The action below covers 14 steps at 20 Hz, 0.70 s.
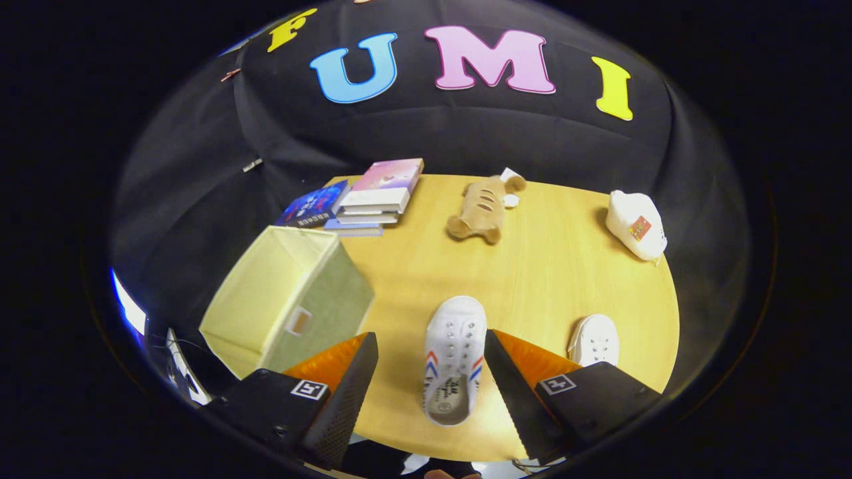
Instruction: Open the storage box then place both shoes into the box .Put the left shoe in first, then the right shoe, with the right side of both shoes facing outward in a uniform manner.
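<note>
1. Two-finger gripper (431, 346): fingers spread wide, grasping nothing, poised above the round light-wood table (532, 266).
2. White canvas lace-up shoe with red and blue side stripes (454, 359): flat on the table between the fingers, touching neither; toe pointing away from the gripper, opening towards it.
3. Second white canvas shoe (594, 339): on the table just beyond the right finger, partly hidden by it, near the table edge.
4. Pale yellow-green fabric storage box with small label window (286, 299): left of the left finger, at the table edge, open top, tilted; interior bare.
5. Stack of books, pink cover uppermost (379, 196): beyond the box, far side of the table; dark blue book (313, 205) beside it.
6. Tan plush toy (482, 209): lying at centre far side.
7. White soft pouch-like item with small coloured patch (636, 225): far right, at the table edge.
</note>
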{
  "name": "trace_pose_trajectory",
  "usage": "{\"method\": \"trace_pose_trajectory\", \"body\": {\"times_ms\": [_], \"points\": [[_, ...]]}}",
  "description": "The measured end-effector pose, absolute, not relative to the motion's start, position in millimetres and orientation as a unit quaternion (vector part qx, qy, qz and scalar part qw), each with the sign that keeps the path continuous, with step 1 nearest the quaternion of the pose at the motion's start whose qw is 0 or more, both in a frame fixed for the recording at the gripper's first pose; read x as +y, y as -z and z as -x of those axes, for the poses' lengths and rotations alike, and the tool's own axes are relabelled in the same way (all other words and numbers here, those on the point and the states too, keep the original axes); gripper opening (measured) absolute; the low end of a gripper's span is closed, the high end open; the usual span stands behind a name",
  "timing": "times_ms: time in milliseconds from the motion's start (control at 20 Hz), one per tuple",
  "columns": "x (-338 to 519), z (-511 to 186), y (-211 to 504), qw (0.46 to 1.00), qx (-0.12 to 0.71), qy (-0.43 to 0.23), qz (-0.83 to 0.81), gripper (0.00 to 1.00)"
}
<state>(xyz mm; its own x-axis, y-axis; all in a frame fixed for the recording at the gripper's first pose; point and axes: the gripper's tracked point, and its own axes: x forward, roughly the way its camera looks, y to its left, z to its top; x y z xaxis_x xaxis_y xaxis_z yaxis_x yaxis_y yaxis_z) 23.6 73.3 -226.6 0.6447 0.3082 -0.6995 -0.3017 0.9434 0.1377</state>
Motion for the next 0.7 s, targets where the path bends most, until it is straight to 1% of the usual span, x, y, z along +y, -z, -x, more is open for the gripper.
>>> {"method": "trace_pose_trajectory", "body": {"times_ms": [150, 350, 500, 700], "points": [[45.2, -21.3, 271.7, 0.896, 0.414, -0.162, 0.021, 0.99], [32.6, -18.2, 319.8, 0.874, 0.452, -0.174, 0.033, 0.99], [34.5, -16.7, 341.6, 0.864, 0.463, -0.193, 0.05, 0.99], [38.0, -16.1, 363.3, 0.856, 0.477, -0.194, 0.053, 0.98]]}}
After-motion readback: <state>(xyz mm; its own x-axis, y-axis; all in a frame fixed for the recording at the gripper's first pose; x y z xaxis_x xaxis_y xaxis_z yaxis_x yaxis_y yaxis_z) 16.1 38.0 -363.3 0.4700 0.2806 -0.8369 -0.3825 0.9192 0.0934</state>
